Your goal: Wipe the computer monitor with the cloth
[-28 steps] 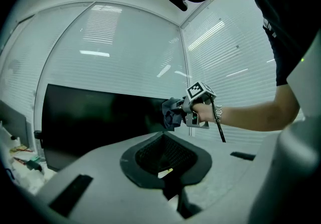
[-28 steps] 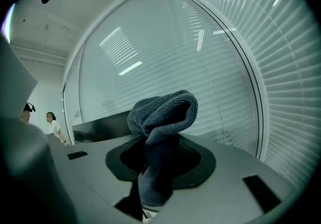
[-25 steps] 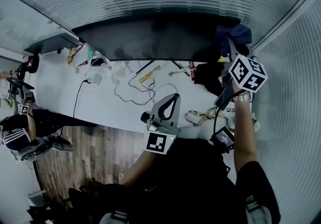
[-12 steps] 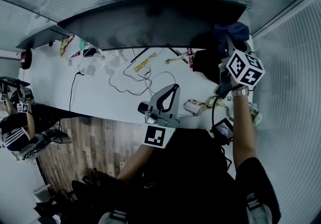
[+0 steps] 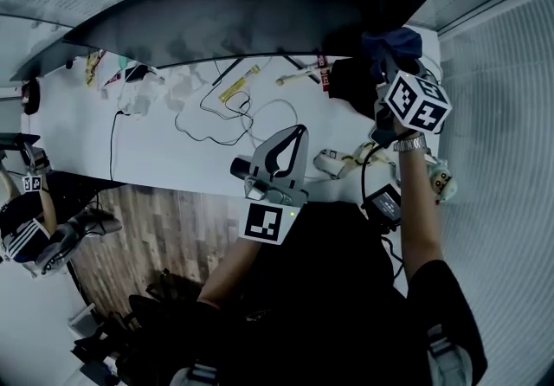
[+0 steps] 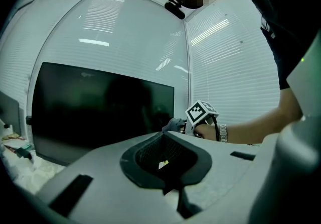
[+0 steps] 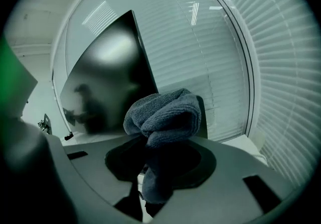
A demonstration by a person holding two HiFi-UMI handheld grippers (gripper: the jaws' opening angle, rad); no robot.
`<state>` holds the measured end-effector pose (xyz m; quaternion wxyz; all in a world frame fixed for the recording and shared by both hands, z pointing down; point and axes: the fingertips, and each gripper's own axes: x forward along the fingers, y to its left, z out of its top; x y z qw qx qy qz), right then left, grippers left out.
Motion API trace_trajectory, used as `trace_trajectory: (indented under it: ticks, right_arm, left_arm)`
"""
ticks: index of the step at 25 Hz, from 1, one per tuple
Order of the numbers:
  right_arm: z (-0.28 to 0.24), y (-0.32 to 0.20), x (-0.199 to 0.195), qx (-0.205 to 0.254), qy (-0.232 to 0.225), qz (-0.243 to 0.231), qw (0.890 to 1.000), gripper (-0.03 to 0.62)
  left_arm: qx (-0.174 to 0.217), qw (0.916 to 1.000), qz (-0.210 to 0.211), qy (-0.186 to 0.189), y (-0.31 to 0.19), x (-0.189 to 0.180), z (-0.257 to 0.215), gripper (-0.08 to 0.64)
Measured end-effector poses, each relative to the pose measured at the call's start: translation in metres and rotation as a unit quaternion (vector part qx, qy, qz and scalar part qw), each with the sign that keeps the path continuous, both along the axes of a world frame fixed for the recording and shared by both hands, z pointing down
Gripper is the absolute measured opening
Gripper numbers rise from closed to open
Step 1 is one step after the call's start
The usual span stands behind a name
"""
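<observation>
The right tool (image 5: 387, 60) is clamped on a bunched blue-grey cloth (image 5: 394, 40), which bulges out past its jaws. The cloth is up at the right end of the monitor (image 5: 251, 16), low on the screen near its bottom right corner. No view shows for sure whether the cloth is pressing on the glass or just beside it. In the right gripper view the cloth (image 7: 163, 112) covers the lower part of the monitor's right edge, and the dark screen (image 7: 105, 87) slants away to the left of it.

On that side there is little room: only a narrow strip lies between the monitor's right edge and the window blinds (image 5: 502, 116). To the left, the whole width of the screen runs free, with nothing in front of it.

The left tool (image 5: 299, 131) has its jaws closed tip to tip, with nothing between them. It hangs over the front edge of the white tabletop (image 5: 173, 159), well apart from the monitor. Below the screen's bottom edge the tabletop carries loose cables (image 5: 225, 116) and small clutter, and a dark bundle (image 5: 351, 86) sits just beside the right tool
</observation>
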<state>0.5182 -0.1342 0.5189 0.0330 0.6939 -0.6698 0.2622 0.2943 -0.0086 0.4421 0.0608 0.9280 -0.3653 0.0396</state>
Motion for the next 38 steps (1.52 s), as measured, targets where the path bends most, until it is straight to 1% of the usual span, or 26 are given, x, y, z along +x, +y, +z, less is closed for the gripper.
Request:
trace_trajectory:
  ticks: [5, 12, 17, 23, 30, 38]
  right_arm:
    - [0.027, 0.000, 0.001, -0.022, -0.006, 0.002, 1.000, 0.126]
    - [0.064, 0.004, 0.000, -0.056, -0.011, 0.000, 0.998, 0.126]
    - [0.086, 0.005, -0.003, -0.084, -0.018, 0.010, 0.996, 0.126]
    - [0.111, 0.006, -0.004, -0.107, -0.019, 0.010, 0.994, 0.126]
    - [0.121, 0.007, -0.004, -0.112, -0.018, 0.008, 0.994, 0.126]
    - [0.126, 0.008, -0.007, -0.118, -0.020, 0.019, 0.993, 0.126]
  left_arm:
    - [-0.009, 0.9999, -0.006, -0.003, -0.008, 0.001, 0.010, 0.006]
    - [-0.008, 0.9999, -0.011, -0.010, -0.017, 0.002, 0.019, 0.006]
    - [-0.011, 0.9996, -0.028, -0.004, -0.026, -0.007, 0.019, 0.006]
    - [-0.013, 0.9991, -0.040, -0.007, -0.024, -0.011, 0.024, 0.006]
    - [-0.019, 0.9983, -0.054, -0.007, -0.019, -0.018, 0.025, 0.006]
    - [-0.021, 0.9983, -0.054, -0.010, -0.013, -0.024, 0.025, 0.006]
